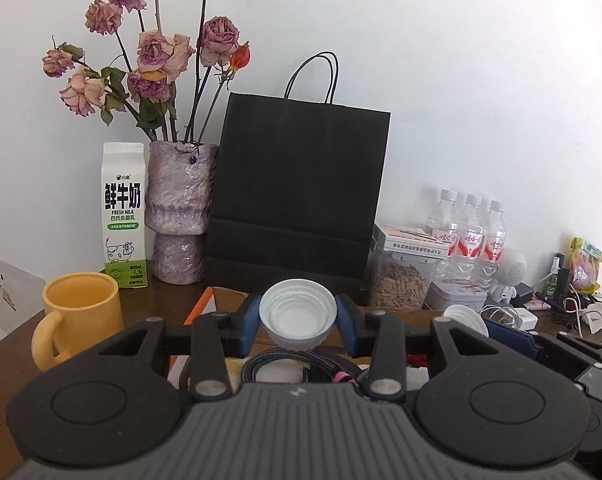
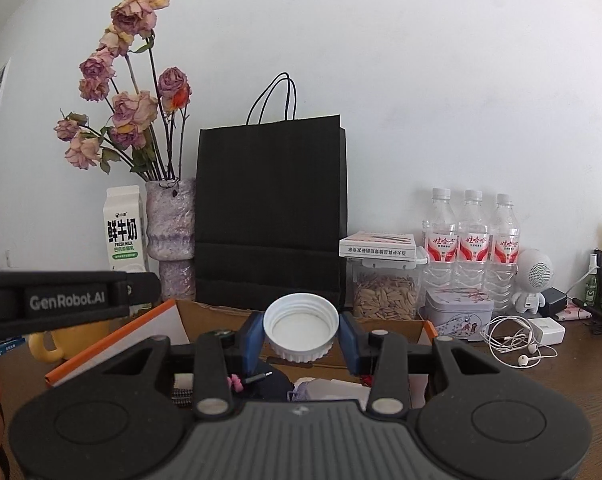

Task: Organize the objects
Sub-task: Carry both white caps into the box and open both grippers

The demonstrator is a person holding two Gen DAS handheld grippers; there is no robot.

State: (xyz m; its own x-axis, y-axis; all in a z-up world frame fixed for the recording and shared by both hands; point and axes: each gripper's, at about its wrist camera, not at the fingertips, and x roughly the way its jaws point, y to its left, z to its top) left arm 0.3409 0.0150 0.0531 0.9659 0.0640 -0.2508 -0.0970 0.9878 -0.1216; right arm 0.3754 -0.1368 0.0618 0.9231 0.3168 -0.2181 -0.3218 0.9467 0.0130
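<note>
Left gripper: blue pads clamped a white cup, mouth toward camera, above the box. Right gripper: partly closed on a white lid, likewise over the box. Black bag stood behind.

plain white wall, dark wooden table
</note>
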